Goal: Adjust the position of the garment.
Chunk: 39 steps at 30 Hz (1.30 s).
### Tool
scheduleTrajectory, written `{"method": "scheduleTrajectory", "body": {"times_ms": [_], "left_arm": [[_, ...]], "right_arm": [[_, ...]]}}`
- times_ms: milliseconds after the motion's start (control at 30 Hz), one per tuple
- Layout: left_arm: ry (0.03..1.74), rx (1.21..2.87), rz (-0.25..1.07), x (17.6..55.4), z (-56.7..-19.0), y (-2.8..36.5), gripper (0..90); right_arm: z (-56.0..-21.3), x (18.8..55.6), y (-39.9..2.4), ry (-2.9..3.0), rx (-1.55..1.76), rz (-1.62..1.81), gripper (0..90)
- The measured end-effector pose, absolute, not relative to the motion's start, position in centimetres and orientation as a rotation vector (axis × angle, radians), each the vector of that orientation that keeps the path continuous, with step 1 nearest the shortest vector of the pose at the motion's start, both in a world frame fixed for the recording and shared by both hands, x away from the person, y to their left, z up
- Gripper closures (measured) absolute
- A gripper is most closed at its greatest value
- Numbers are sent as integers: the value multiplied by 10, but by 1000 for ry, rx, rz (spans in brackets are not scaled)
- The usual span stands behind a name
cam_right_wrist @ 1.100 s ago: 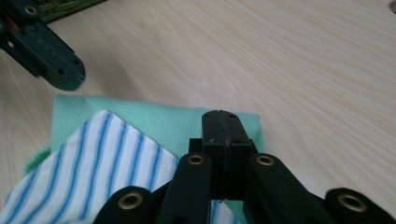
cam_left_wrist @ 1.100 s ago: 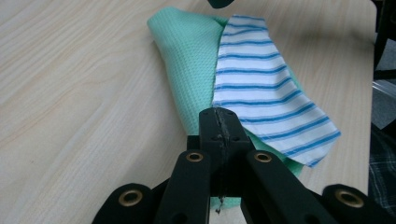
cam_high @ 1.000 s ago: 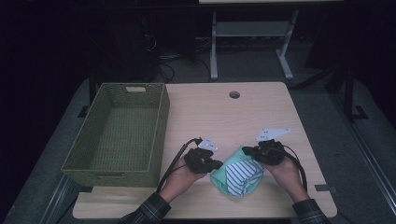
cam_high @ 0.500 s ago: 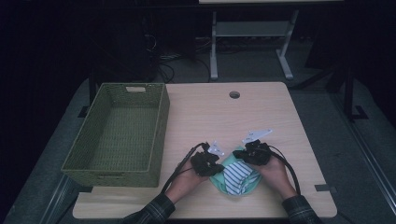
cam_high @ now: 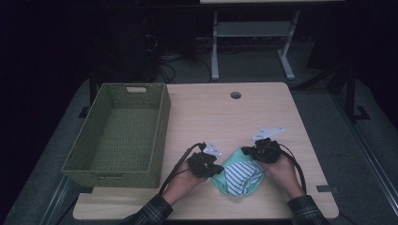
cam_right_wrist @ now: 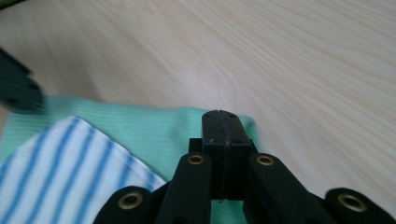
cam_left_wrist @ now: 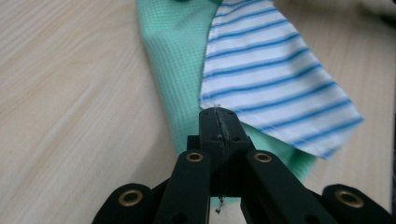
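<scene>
A mint-green cloth point(cam_high: 220, 180) with a white, blue-striped panel point(cam_high: 240, 174) lies bunched near the table's front edge. My left gripper point(cam_high: 206, 164) sits at the cloth's left side and my right gripper point(cam_high: 260, 152) at its upper right. In the left gripper view the jaws point(cam_left_wrist: 218, 114) are pressed together where the striped panel point(cam_left_wrist: 266, 70) meets the green fabric point(cam_left_wrist: 177, 56). In the right gripper view the jaws point(cam_right_wrist: 221, 116) are shut over a corner of the green fabric point(cam_right_wrist: 154, 135), and a blurred part of the left gripper point(cam_right_wrist: 16, 88) shows at the left.
An olive woven basket point(cam_high: 162, 126) with nothing in it stands on the left of the wooden table point(cam_high: 225, 122). A cable hole point(cam_high: 235, 95) sits near the far edge. A grey metal stand point(cam_high: 253, 33) is on the dark floor behind.
Both grippers have drawn closer together, the right one shifting left. The cloth between them has bunched up narrower.
</scene>
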<state>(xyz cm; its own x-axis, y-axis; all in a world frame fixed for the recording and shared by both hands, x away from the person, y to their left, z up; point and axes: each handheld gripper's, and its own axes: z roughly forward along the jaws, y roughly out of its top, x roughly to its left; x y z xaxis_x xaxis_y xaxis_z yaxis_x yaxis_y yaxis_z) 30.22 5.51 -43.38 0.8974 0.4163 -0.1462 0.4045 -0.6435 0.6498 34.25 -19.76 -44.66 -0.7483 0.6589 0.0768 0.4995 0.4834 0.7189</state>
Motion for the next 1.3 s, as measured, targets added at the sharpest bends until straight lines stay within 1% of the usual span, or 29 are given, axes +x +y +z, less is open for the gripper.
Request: {"method": "scheduleTrajectory", "body": {"times_ms": [267, 300, 400, 533, 667, 700, 833, 1000, 1300], "left_arm": [[531, 2412, -6, 282, -440, 61, 896], [548, 2402, -17, 279, -442, 59, 896], [521, 2442, -29, 277, -447, 55, 895], [521, 2464, -9, 277, -454, 50, 895], [515, 2488, 5, 281, -453, 53, 896], [538, 2473, 7, 282, -454, 54, 896], [555, 2495, 74, 289, -451, 59, 896], [590, 2491, 89, 300, -451, 63, 896], [648, 2483, 139, 322, -452, 61, 896]], "right_arm": [[-456, 346, -213, 2519, 1048, 1061, 897], [-457, 345, -213, 2519, 1065, 1058, 897], [-459, 346, -213, 2527, 1064, 1055, 897], [-462, 348, -212, 2538, 1057, 1042, 897], [-465, 348, -211, 2552, 1060, 1026, 897], [-465, 348, -212, 2553, 1056, 1024, 896], [-465, 347, -213, 2558, 1062, 1024, 897], [-464, 343, -216, 2579, 1055, 1021, 897], [-462, 326, -219, 2611, 1041, 998, 896]]}}
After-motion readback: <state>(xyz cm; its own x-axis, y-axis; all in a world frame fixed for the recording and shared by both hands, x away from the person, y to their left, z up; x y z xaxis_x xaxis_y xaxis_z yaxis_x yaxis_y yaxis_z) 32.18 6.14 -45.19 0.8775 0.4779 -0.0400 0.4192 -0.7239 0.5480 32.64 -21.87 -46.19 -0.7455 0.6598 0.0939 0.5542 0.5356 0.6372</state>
